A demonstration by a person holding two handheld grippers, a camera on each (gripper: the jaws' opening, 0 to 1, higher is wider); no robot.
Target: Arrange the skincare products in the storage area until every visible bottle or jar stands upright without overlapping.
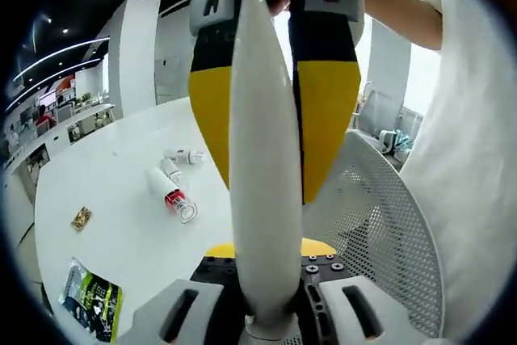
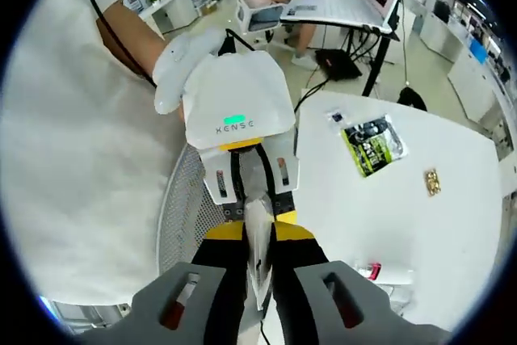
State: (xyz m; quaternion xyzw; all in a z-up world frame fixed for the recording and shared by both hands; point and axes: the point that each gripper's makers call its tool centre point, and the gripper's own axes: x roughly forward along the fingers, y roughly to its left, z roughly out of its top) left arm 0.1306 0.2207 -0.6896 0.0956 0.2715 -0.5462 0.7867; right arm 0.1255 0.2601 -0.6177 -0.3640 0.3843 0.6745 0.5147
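White tube [image 1: 262,119] sits right up against the left gripper view's lens, rising from between the left gripper [image 1: 266,280] mounts, long axis bottom to top, fat in the middle, tapering at the far end. Can't tell if the left jaws bite; the tube hides the contact. Right gripper [image 1: 271,187] comes in from the top, yellow-black jaws clamped on both sides of the tube. White table [image 1: 121,240] is open to the left: two bottles [image 1: 171,190] lie flat and touching, small tube [image 1: 186,155] just beyond them, also flat, all well apart from the grippers. Small gold packet [image 1: 81,217] and green packet [image 1: 93,300] sit near the table's edge. Perforated white panel [image 1: 380,224] on the right, person's white shirt [image 1: 477,159] behind it, tight there

Right gripper view: right gripper [image 2: 258,236] jaws pinch the white tube [image 2: 257,260], axis along the jaws, pointing away at the left gripper [image 2: 252,191], held by a white-gloved hand [image 2: 182,66]. Table [image 2: 388,224] is free to the right; green packet [image 2: 371,145] and gold packet [image 2: 432,182] lie far out, a red-banded bottle [image 2: 373,271] lies flat just right of the jaws. Perforated panel [image 2: 184,208] and shirt [image 2: 73,159] close off the left
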